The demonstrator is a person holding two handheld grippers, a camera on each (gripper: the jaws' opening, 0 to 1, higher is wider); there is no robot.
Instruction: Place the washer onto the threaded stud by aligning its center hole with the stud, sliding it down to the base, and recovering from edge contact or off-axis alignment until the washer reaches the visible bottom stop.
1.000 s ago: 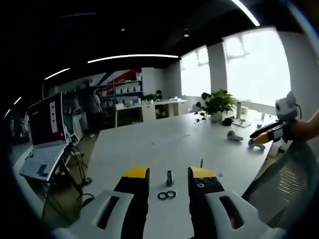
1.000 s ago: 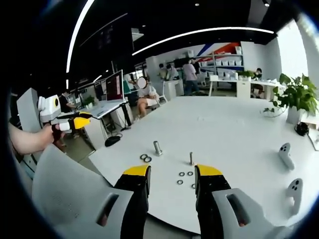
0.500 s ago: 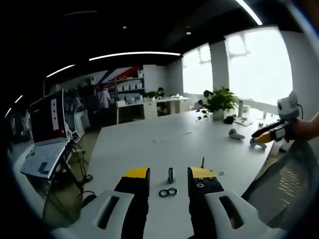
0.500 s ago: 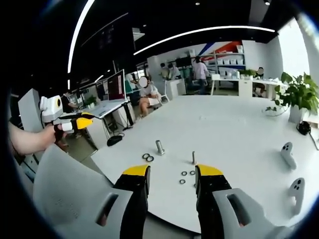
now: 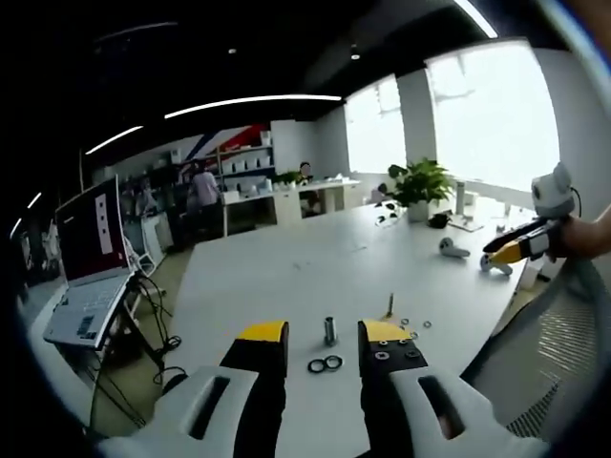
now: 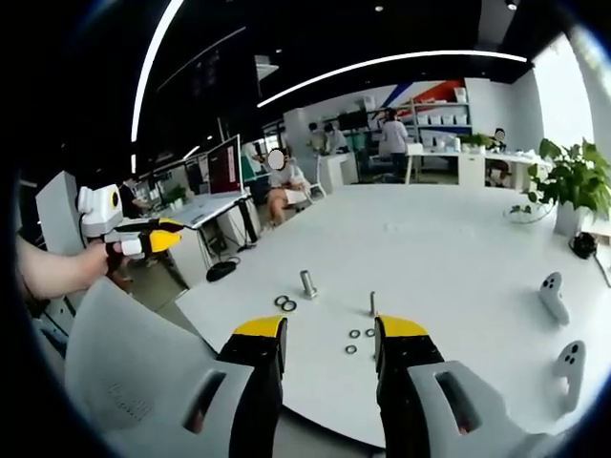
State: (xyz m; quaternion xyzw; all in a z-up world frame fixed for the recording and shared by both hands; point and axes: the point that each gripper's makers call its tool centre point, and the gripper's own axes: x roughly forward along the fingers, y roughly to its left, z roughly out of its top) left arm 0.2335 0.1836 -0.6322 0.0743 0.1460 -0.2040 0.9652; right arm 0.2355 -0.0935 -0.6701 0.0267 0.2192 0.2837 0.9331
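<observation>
Both the left gripper (image 5: 323, 336) and right gripper (image 6: 329, 331) are held with jaws spread, grasping nothing, above the table (image 6: 458, 248); washers (image 6: 361, 334) lie beside the stud (image 6: 372, 303).

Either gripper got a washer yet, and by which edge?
Nothing held. Left gripper and right gripper are open and empty; washers lie on the table.

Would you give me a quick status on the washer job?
Left gripper and right gripper open, empty, above table. Washers loose beside thin stud, none threaded. Path clear.
</observation>
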